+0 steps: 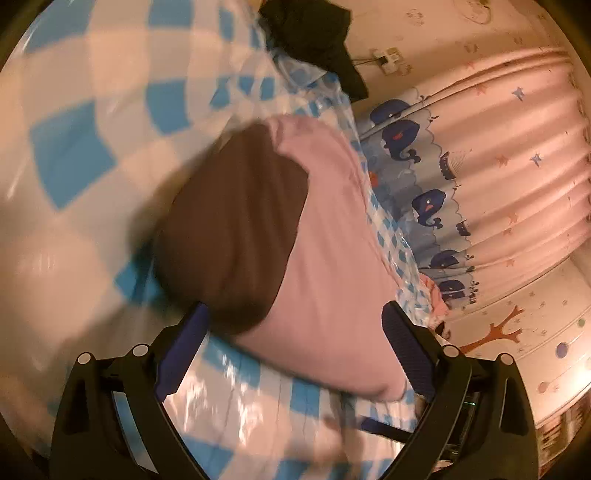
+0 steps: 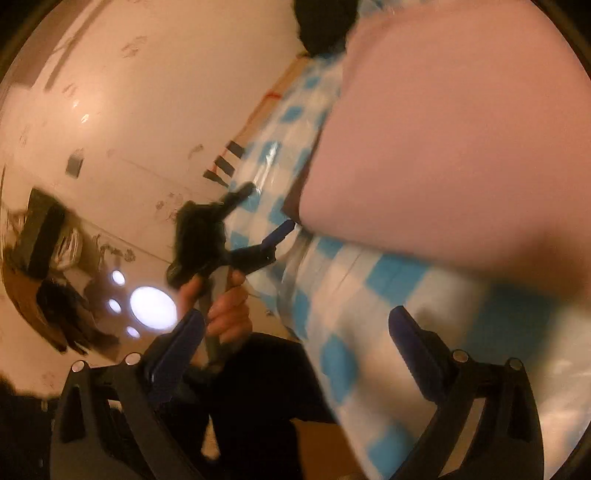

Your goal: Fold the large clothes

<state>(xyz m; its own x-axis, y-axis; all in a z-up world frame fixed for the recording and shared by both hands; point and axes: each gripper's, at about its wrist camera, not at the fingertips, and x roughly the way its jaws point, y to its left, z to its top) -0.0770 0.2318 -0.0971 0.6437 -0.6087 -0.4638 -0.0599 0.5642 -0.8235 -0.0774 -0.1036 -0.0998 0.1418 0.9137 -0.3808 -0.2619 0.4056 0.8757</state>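
A folded garment, pink with a brown panel, lies on a blue-and-white checked cloth. My left gripper is open wide. The garment's near end lies between its fingers, and the pads do not press on it. In the right wrist view the pink garment fills the upper right. A hand holds the left gripper at the garment's edge. My right gripper is open over the checked cloth with nothing between its fingers. Both views are blurred.
A dark garment lies at the far end of the checked cloth, also in the right wrist view. A pink curtain with blue whales hangs beyond the cloth's edge. A wall socket is on the wall.
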